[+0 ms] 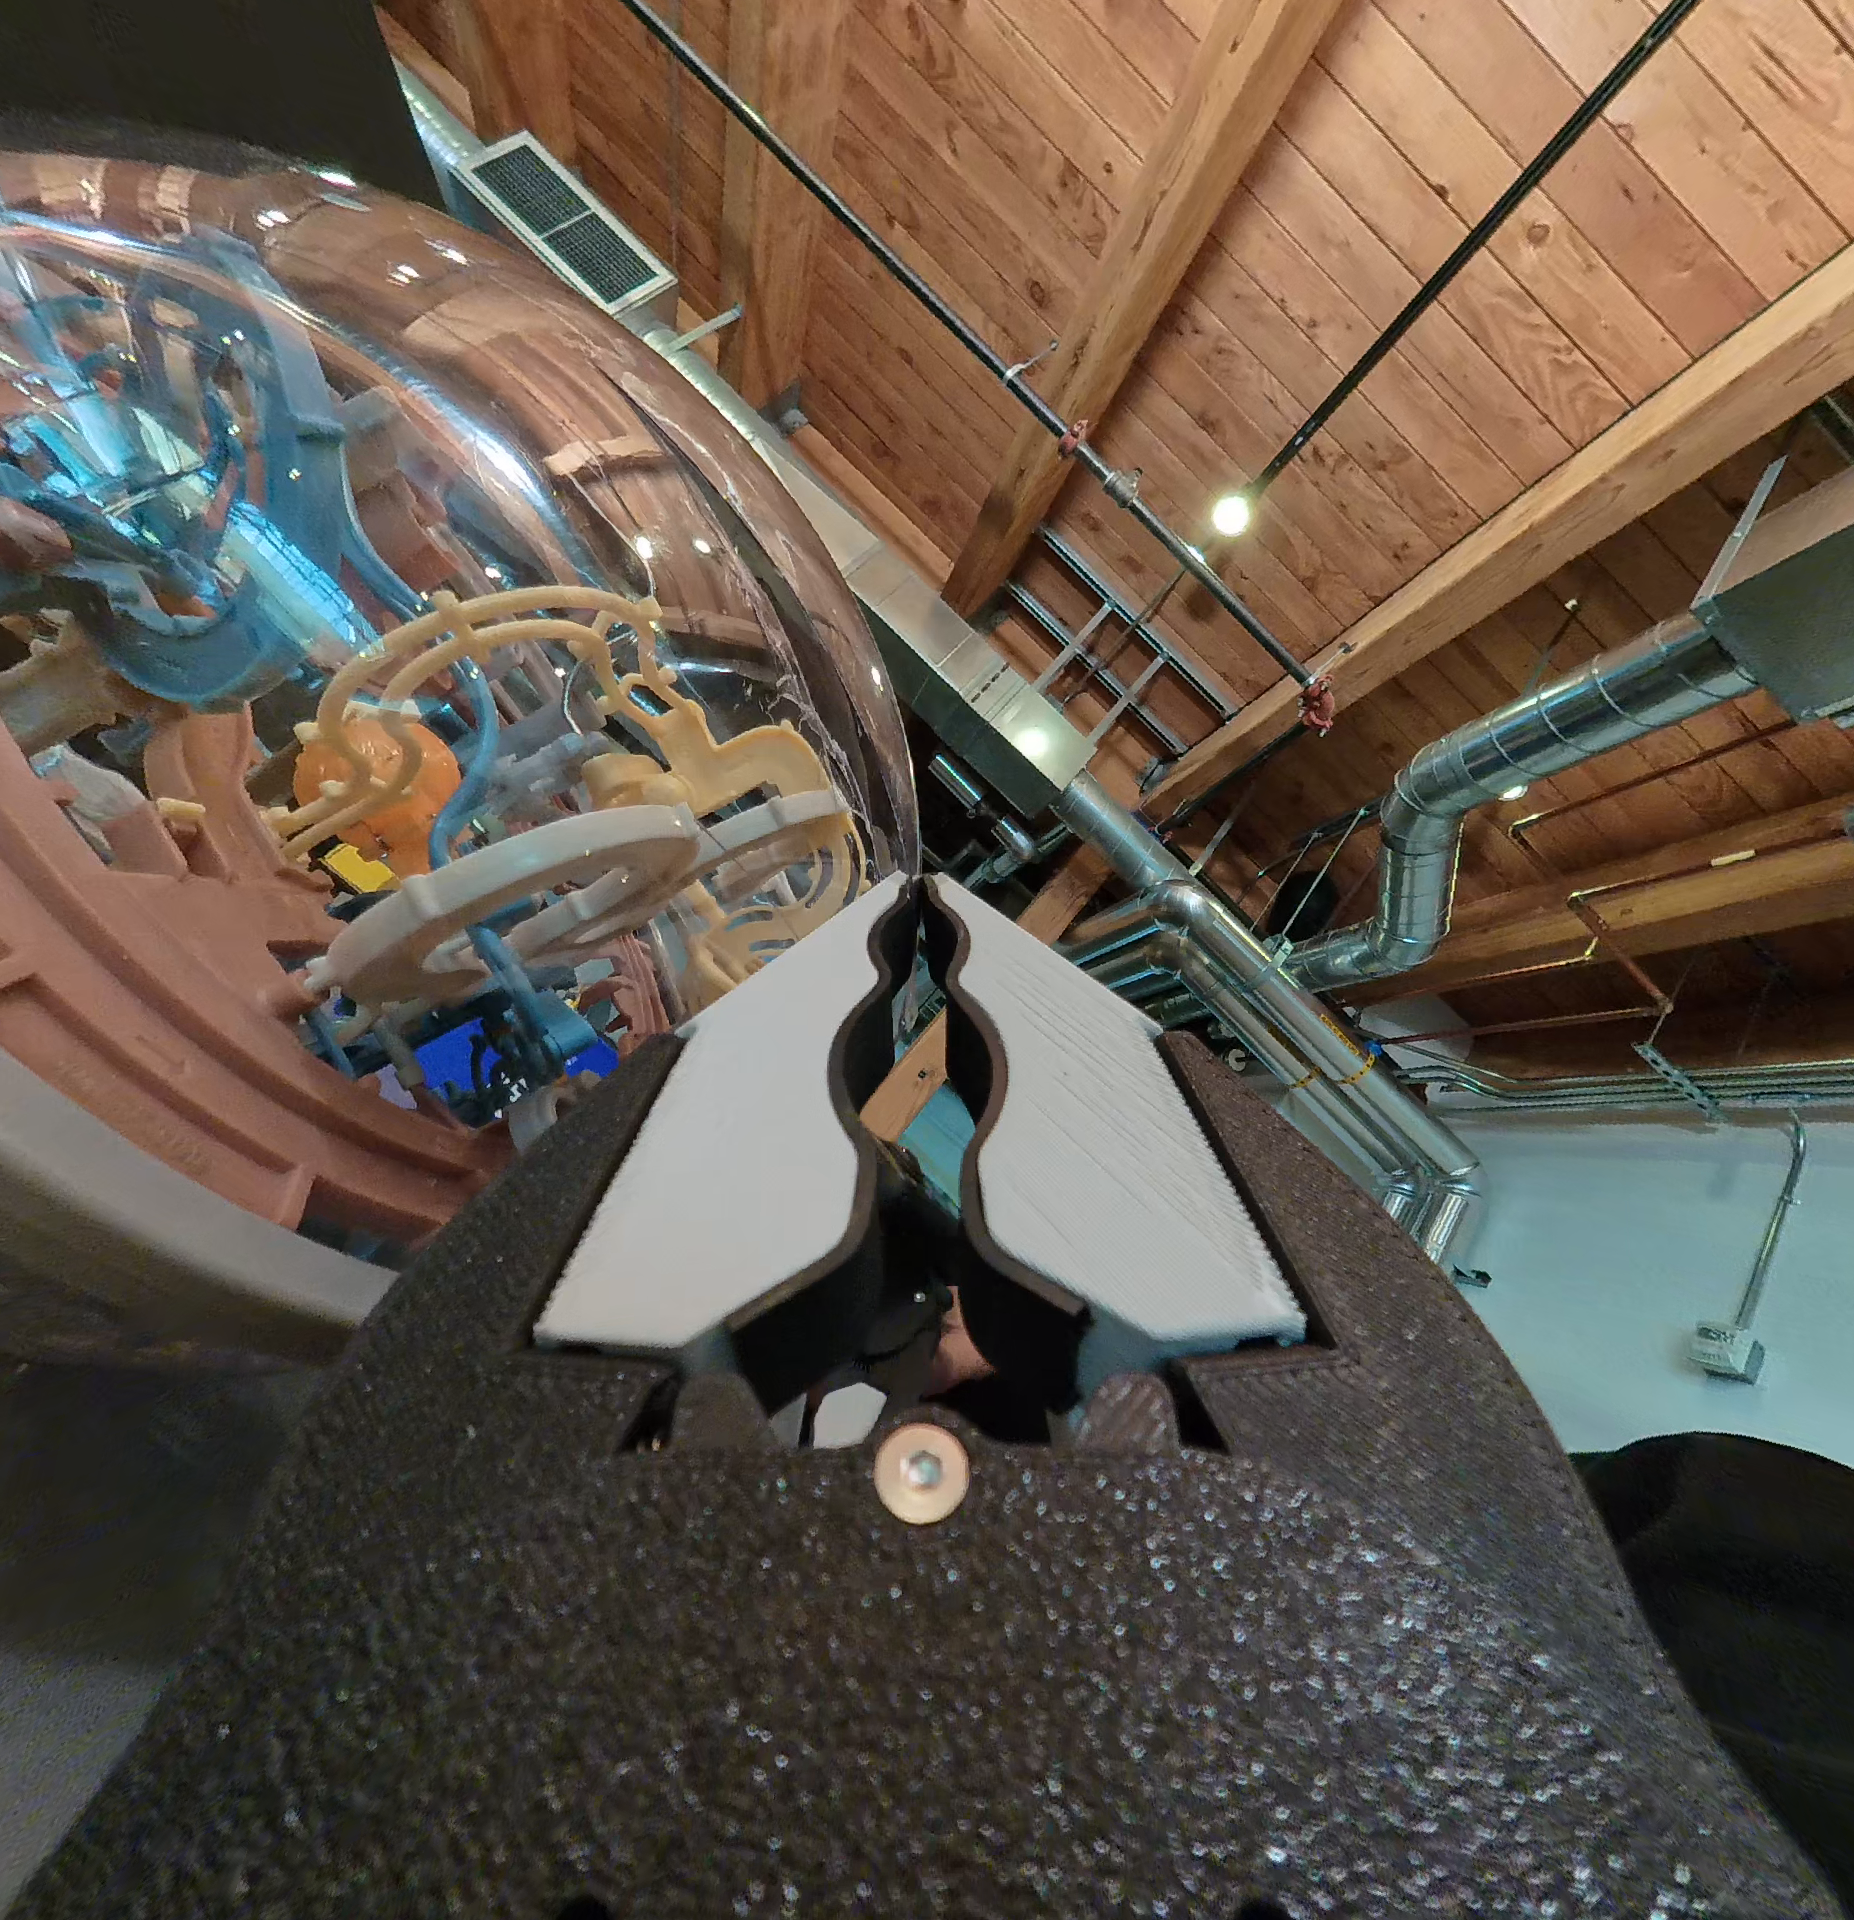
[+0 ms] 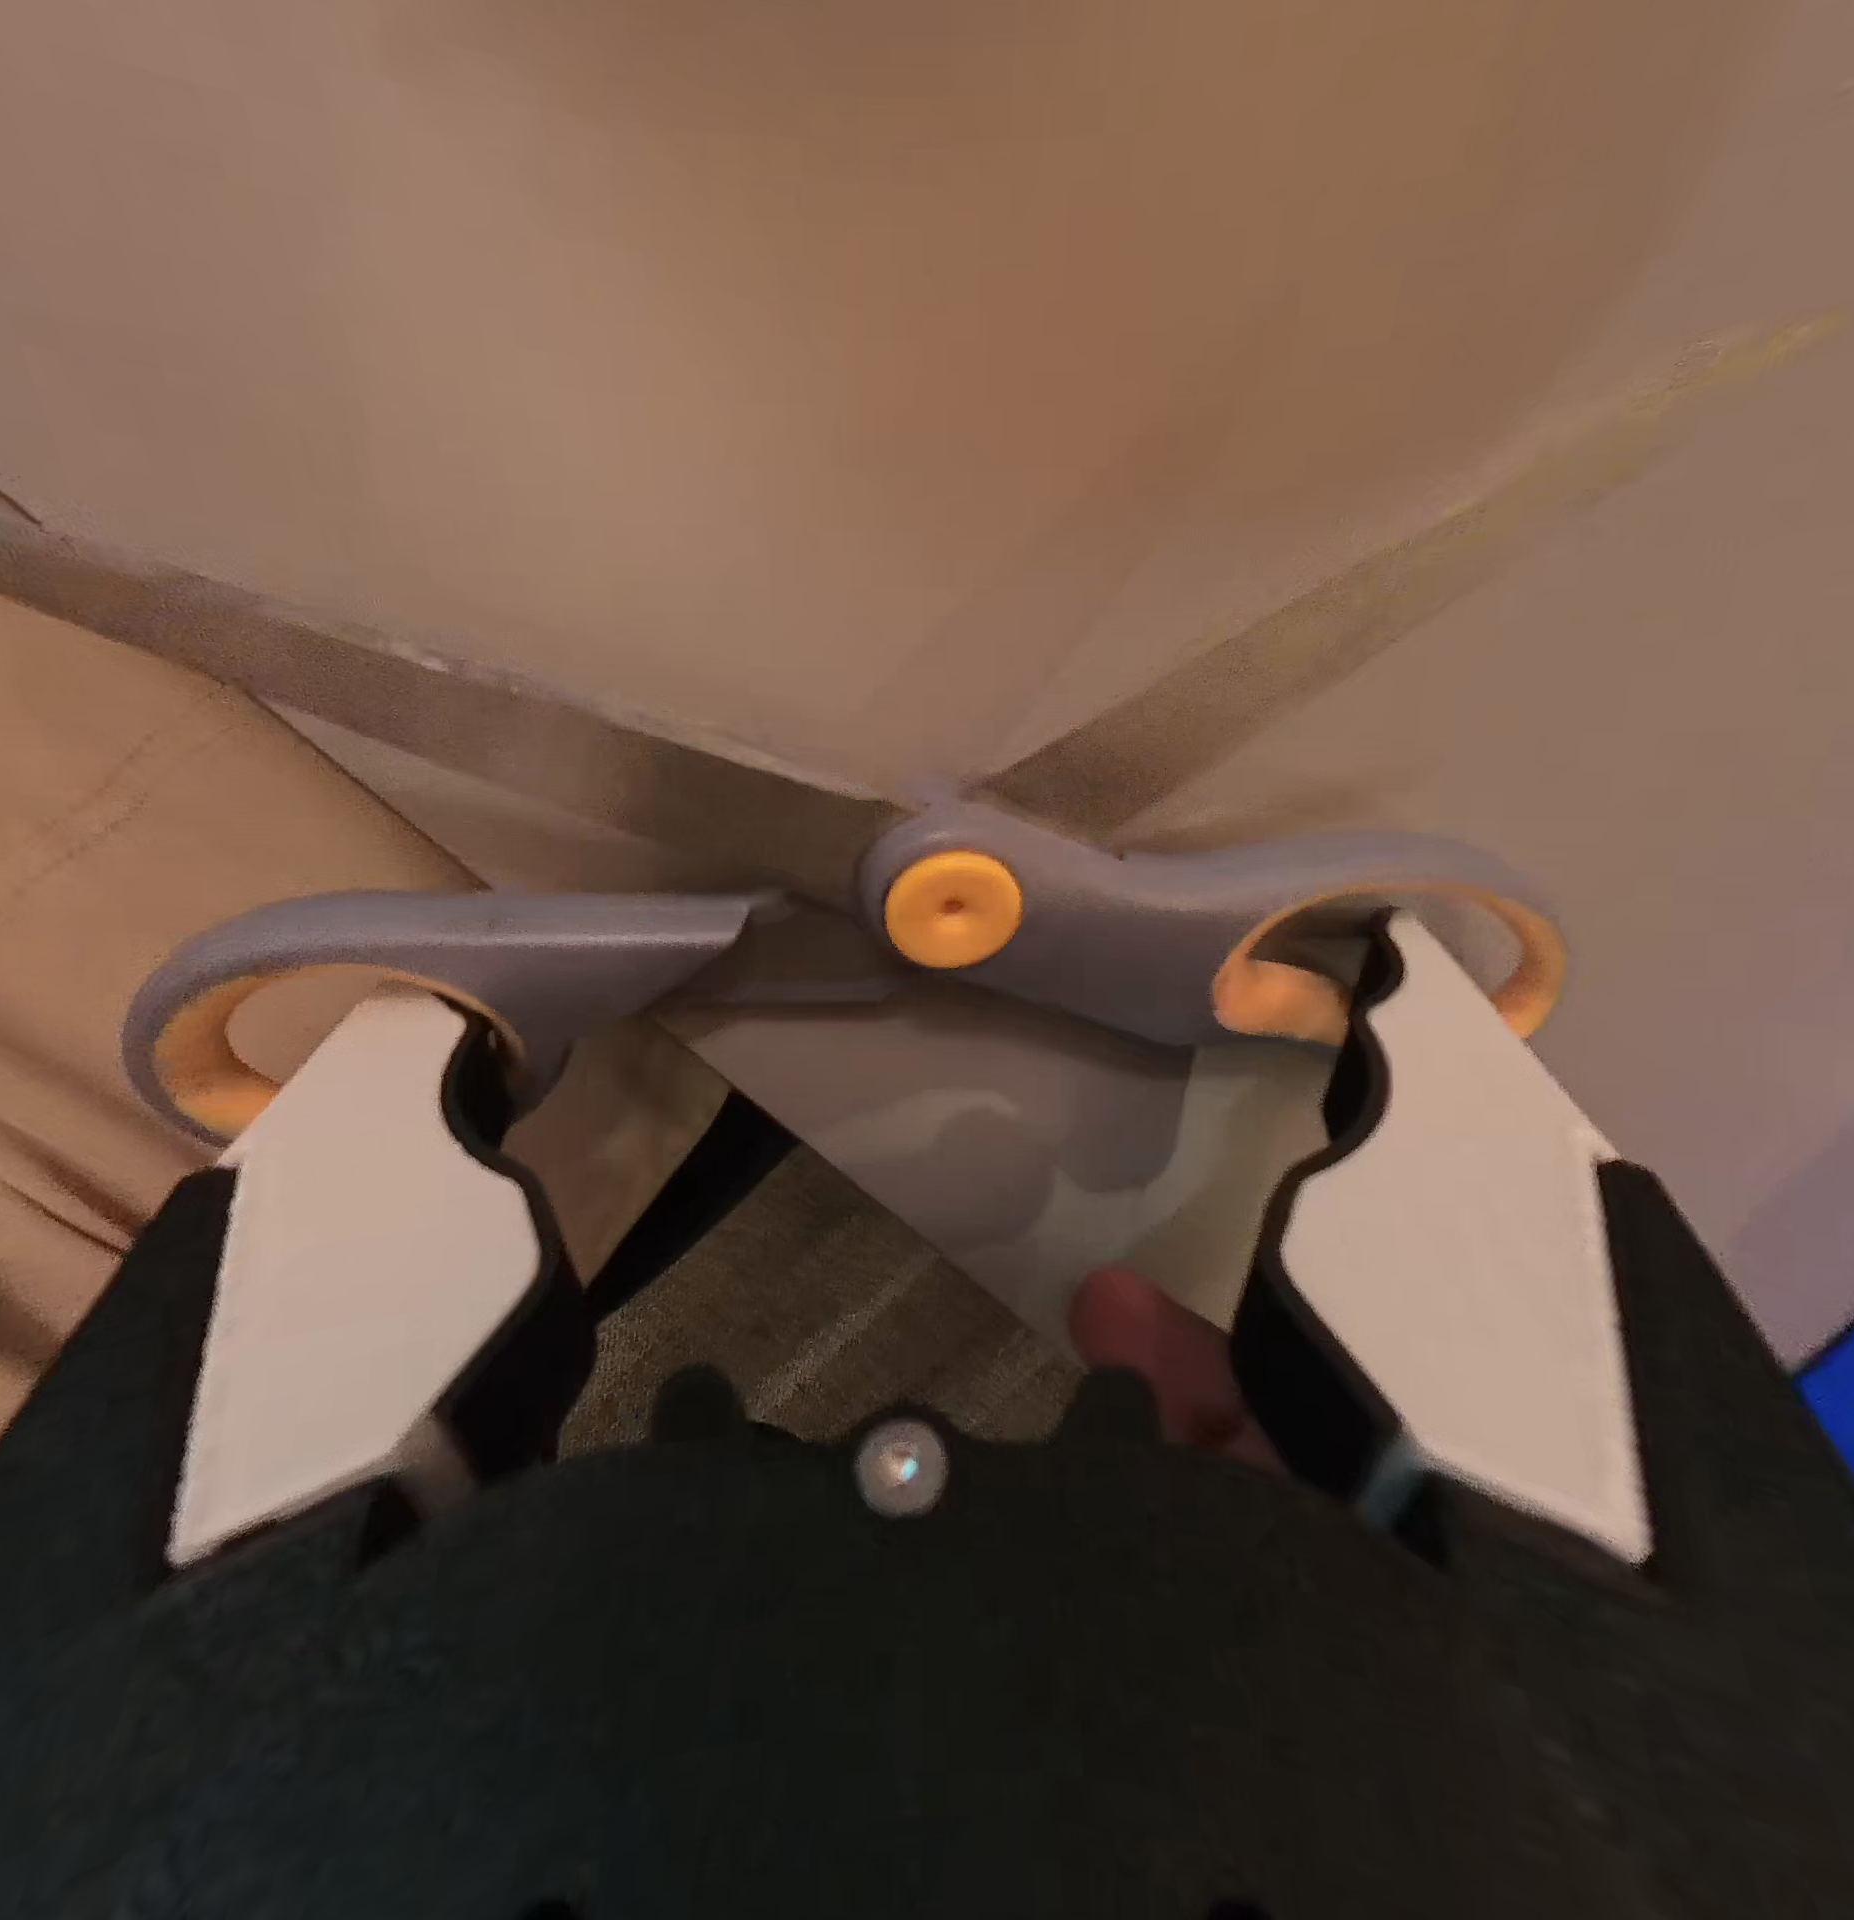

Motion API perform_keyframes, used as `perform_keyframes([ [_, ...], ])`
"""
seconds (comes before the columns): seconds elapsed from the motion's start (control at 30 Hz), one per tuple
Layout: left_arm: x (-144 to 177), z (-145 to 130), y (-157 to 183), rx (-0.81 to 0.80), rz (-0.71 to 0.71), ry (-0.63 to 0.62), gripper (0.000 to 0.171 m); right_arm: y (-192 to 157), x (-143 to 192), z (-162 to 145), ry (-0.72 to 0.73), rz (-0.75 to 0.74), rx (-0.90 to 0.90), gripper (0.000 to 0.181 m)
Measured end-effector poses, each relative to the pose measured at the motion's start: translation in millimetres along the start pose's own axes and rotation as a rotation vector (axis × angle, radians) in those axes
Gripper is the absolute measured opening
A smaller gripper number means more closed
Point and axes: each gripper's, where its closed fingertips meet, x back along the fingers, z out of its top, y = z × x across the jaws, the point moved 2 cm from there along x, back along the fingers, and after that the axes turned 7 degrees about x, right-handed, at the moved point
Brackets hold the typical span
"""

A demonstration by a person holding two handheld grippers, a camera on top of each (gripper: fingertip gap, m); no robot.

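Observation:
My right gripper (image 2: 907, 971) is open wide, with one fingertip inside each orange-lined loop of a pair of grey scissors (image 2: 952, 906). The scissors are spread open. Their left blade (image 2: 435, 675) lies along the edge of a pale sheet (image 2: 902, 364), and the right blade shows dimly through the sheet. My left gripper (image 1: 921, 883) is shut, its white fingers (image 1: 757, 1122) meeting at the tips with nothing visible between them. It points up toward a wooden ceiling, right beside a clear plastic sphere (image 1: 403, 623) with coloured tracks inside.
Tan fabric (image 2: 123, 831) lies at the left in the right wrist view, with grey carpet (image 2: 829, 1330) below and a person's fingertip (image 2: 1141, 1320) near the right finger. Metal ducts (image 1: 1525, 748), pipes and ceiling beams fill the left wrist view.

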Motion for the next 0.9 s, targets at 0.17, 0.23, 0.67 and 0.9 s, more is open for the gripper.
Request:
perform_keyframes([
  [0.17,0,0,1,-0.001,0.001,-0.003,0.0,0,0,0,-0.017,0.003,0.008,0.157],
  [0.23,0,-1,1,0.0,0.0,-0.001,0.0,1,0,1,0.01,-0.001,-0.005,0.157],
  [0.67,-2,2,3,0.0,-0.004,0.0,0.0,-5,9,17,0.427,-0.109,-0.082,0.131],
  [0.9,-5,7,5,-0.001,-0.006,-0.006,0.0,-24,30,33,0.645,-0.175,0.019,0.092],
])
